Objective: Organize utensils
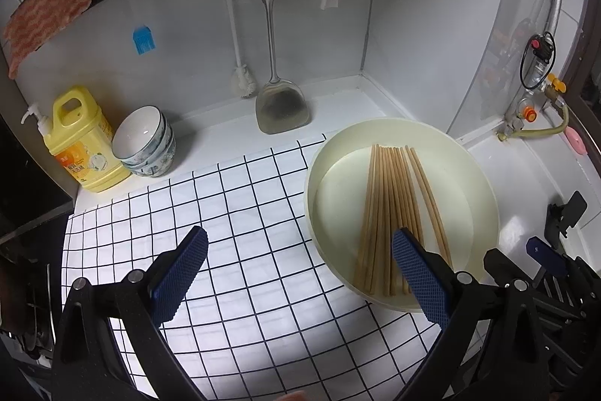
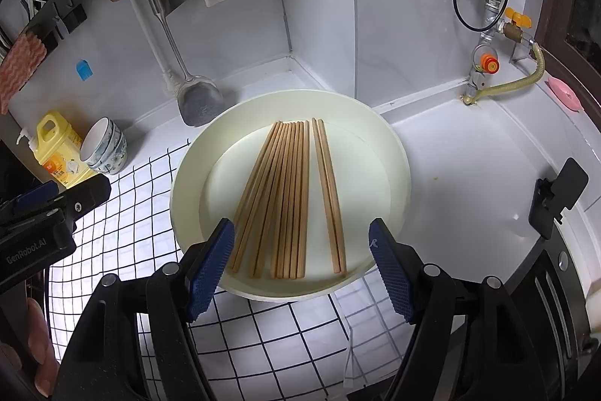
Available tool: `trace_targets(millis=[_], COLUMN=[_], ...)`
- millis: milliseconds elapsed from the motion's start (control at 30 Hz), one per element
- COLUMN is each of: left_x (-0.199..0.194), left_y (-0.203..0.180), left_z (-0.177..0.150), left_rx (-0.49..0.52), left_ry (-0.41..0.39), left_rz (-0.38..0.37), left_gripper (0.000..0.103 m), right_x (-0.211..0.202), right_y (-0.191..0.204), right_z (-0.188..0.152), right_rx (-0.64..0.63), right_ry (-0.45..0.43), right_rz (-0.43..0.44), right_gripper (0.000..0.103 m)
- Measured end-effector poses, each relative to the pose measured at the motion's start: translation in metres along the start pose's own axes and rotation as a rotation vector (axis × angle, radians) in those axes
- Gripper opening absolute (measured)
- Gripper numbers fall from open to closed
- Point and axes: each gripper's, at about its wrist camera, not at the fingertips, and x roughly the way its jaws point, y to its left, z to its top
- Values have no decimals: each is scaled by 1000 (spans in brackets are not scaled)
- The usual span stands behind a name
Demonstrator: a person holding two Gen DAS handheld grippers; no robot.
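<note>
**Chopsticks in the plate, both grippers spread**

My right gripper (image 2: 300,247) and left gripper (image 1: 300,258) hang spread, holding nothing. Chopsticks (image 2: 289,198) lie mid-frame in the plate (image 2: 390,153). If gathering, I'd pinch the separate pair squarely.

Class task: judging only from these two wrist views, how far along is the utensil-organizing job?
Looks done: the wooden chopsticks lie in the round cream plastic basin, ends roughly aligned, two set slightly apart. In hand: nothing; the right claw and left claw are open and empty. What is left cannot be settled: this fits chopsticks just gathered or waiting to be moved.
</note>
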Motion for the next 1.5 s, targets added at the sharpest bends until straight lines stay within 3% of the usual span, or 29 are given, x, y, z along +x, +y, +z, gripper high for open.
trace_targets(millis=[1200, 1500], left_x=[-1, 6], left_y=[-4, -3], left_z=[0, -1], left_rx=[7, -9], left_ry=[-24, 17], left_rz=[-2, -3], left_gripper=[97, 97], right_x=[-1, -1], right_y=[2, 2], right_z=[1, 1], right_rx=[-7, -4], right_ry=[-4, -8], right_rz=[-3, 0], right_gripper=[71, 71])
